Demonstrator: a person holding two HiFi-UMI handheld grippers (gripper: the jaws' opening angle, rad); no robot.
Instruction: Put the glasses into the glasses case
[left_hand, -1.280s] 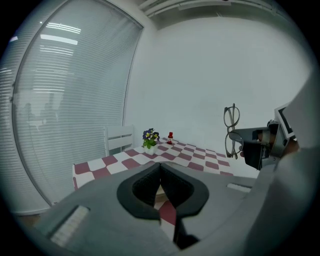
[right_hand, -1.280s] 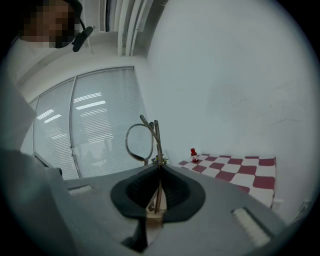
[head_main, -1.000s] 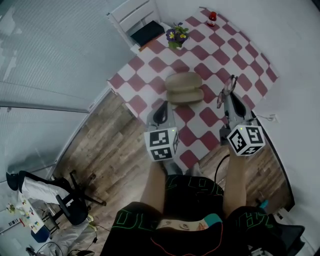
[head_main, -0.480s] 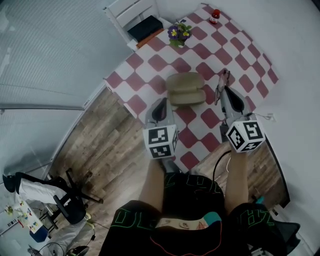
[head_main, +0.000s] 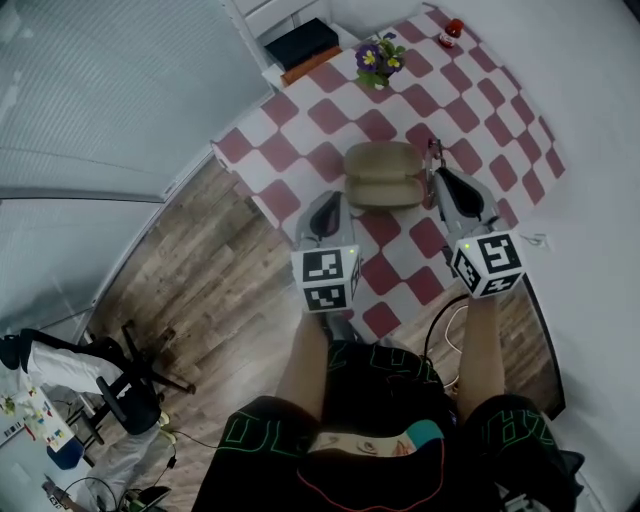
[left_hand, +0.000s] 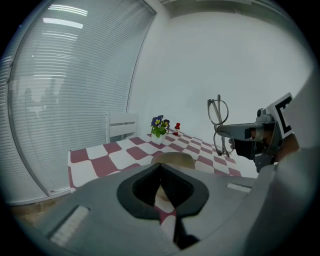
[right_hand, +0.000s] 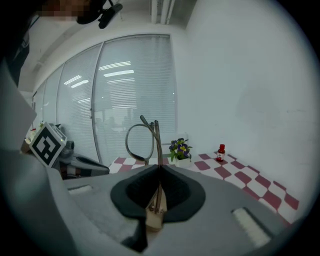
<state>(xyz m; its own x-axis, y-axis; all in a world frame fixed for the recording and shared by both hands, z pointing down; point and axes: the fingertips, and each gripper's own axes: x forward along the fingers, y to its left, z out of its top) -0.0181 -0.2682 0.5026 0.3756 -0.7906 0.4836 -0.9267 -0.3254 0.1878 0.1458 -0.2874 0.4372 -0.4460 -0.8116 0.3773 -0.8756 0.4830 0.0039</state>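
Note:
A tan glasses case (head_main: 383, 175) lies closed on the red-and-white checked table (head_main: 300, 115). My right gripper (head_main: 436, 182) is shut on the folded thin-rimmed glasses (head_main: 432, 158), holding them upright just right of the case. In the right gripper view the glasses (right_hand: 145, 140) stick up from the shut jaws. My left gripper (head_main: 326, 212) hovers near the case's front left corner, shut with nothing in it. In the left gripper view the case (left_hand: 174, 158) shows just beyond the jaws, and the glasses (left_hand: 220, 127) hang at the right.
A pot of purple flowers (head_main: 378, 60) and a small red bottle (head_main: 453, 28) stand at the table's far side. A black box (head_main: 302, 42) rests on a white chair. The white wall runs along the right. An office chair (head_main: 120, 390) stands on the wooden floor.
Both grippers have moved forward toward the case. The right one has carried the glasses left, closer to the case's right end.

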